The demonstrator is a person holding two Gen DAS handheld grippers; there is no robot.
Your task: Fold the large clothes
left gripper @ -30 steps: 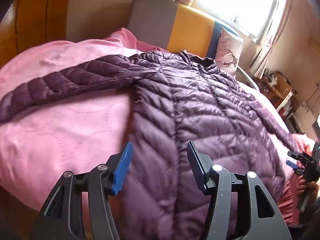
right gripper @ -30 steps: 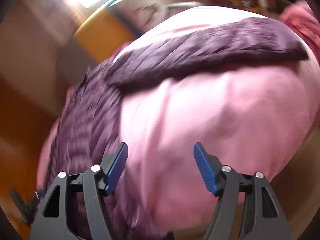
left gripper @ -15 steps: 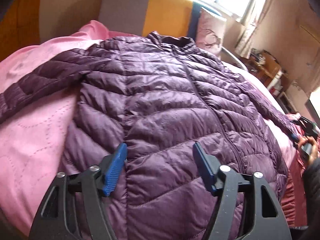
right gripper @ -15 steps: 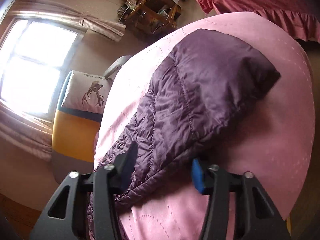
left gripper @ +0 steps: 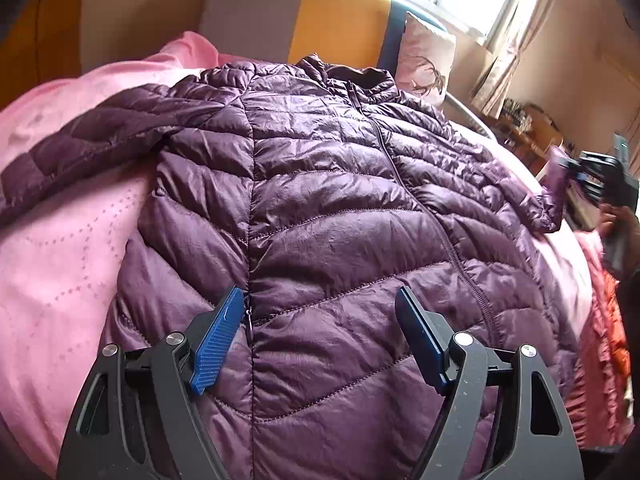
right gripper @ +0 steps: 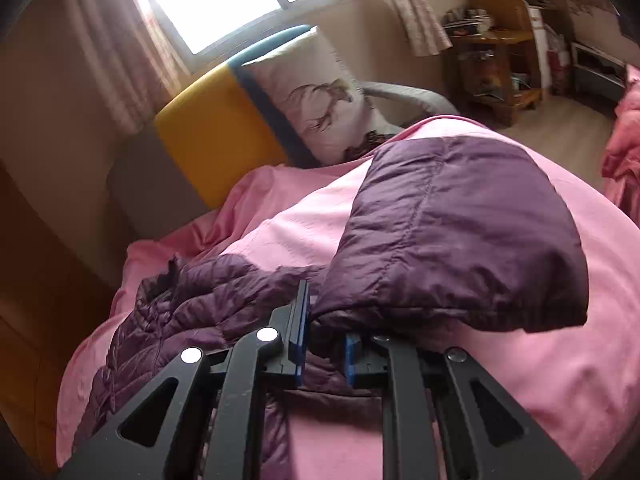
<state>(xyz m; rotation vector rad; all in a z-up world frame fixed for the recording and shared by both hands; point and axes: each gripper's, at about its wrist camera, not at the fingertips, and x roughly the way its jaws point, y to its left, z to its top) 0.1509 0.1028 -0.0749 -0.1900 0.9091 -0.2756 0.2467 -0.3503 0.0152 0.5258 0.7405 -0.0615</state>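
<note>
A purple quilted puffer jacket [left gripper: 328, 200] lies front up, zipped, on a pink bed cover [left gripper: 60, 264]. Its left sleeve stretches out to the left. My left gripper [left gripper: 320, 332] is open and empty, just above the jacket's lower front. My right gripper [right gripper: 324, 344] is shut on the jacket's right sleeve [right gripper: 460, 232], lifted off the cover, with the cuff end hanging ahead of the fingers. The right gripper also shows in the left wrist view [left gripper: 600, 176] at the far right, holding the sleeve up.
The headboard [left gripper: 320, 20] in grey, yellow and blue stands at the far end, with a deer-print pillow [left gripper: 424, 64] against it. A wooden shelf [right gripper: 500, 48] stands by the window wall. A red ruffled cloth [left gripper: 604, 320] hangs at the bed's right side.
My right gripper closed on the right sleeve and raised it off the cover. My left gripper swung right from the jacket's left side to its lower front, still open.
</note>
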